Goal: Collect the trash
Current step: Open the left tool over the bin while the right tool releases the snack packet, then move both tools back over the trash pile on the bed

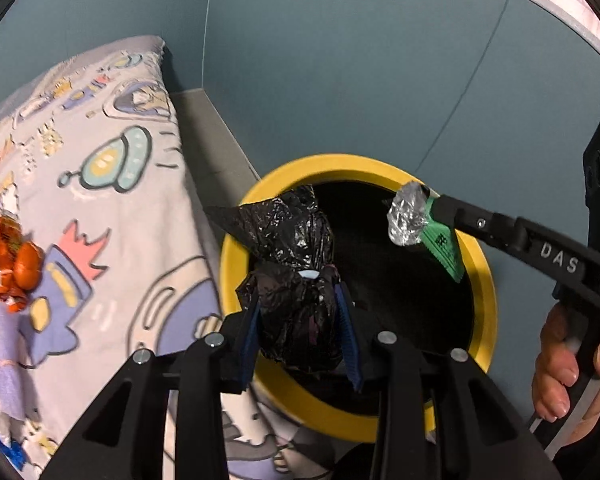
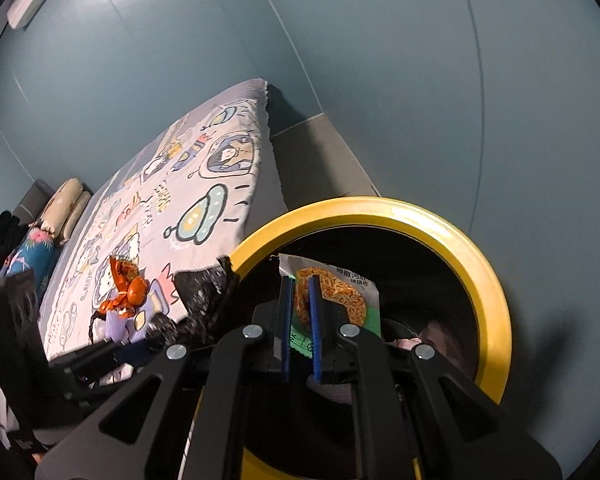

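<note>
My left gripper [image 1: 300, 312] is shut on a crumpled black plastic bag [image 1: 296, 260], held over the near rim of a yellow-rimmed bin [image 1: 236, 248] with a dark inside. My right gripper [image 2: 302, 292] is shut on a green and silver snack packet [image 2: 340, 292] with a noodle picture, which hangs over the bin's mouth [image 2: 460, 240]. In the left wrist view the same packet [image 1: 416, 220] shows at the tip of the right gripper [image 1: 440, 210], above the bin's far right rim. An orange wrapper [image 1: 16, 264] and a purple scrap [image 1: 8, 360] lie on the bed.
A bed with a cartoon-print blanket [image 2: 204, 184] stands left of the bin, with pillows [image 2: 64, 204] at its far end. Blue-grey walls [image 1: 360, 80] close in behind the bin. A person's hand [image 1: 568, 364] grips the right gripper's handle.
</note>
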`<move>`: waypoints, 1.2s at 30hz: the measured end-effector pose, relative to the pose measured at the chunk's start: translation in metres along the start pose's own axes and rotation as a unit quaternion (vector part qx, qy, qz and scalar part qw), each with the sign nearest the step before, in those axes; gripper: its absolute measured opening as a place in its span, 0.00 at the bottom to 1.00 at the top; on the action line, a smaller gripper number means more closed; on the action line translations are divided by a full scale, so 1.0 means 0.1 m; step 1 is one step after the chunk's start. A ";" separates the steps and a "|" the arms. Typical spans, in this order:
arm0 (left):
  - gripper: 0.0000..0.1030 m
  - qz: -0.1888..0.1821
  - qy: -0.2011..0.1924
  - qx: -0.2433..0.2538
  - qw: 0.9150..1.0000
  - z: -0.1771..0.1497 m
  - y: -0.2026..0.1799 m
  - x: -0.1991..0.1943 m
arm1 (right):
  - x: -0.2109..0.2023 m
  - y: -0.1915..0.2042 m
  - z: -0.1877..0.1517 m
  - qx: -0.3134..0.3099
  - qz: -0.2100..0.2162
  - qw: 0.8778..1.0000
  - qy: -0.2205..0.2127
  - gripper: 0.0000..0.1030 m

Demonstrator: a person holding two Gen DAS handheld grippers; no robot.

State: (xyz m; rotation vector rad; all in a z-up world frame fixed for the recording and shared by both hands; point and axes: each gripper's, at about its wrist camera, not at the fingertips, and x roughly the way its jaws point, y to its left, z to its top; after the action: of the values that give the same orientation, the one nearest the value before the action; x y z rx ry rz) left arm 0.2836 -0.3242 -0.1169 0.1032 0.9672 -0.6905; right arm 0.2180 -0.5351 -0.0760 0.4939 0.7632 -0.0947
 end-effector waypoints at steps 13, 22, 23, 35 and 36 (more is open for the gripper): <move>0.50 -0.024 0.003 -0.018 1.000 -0.06 0.00 0.11 | 0.02 -0.13 0.02 0.035 0.001 0.999 0.003 0.12; 0.64 -0.026 -0.010 -0.026 0.999 -0.07 0.05 -0.01 | -0.07 -0.20 0.04 0.052 -0.002 0.999 -0.001 0.24; 0.64 -0.024 -0.012 -0.026 0.999 -0.07 0.07 -0.04 | -0.08 -0.19 0.04 0.050 -0.003 0.999 -0.002 0.25; 0.76 0.011 -0.050 -0.040 0.998 -0.09 0.34 -0.45 | -0.23 0.09 0.02 0.020 0.003 1.000 -0.011 0.35; 0.78 0.015 -0.055 -0.040 0.998 -0.10 0.36 -0.50 | -0.24 0.13 0.02 0.017 0.004 1.000 -0.011 0.36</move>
State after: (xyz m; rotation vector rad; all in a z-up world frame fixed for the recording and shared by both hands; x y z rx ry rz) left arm 0.2790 -0.2673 -0.0913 0.0099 0.8838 -0.6225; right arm 0.2051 -0.5272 -0.0530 0.5269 0.7383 -0.1054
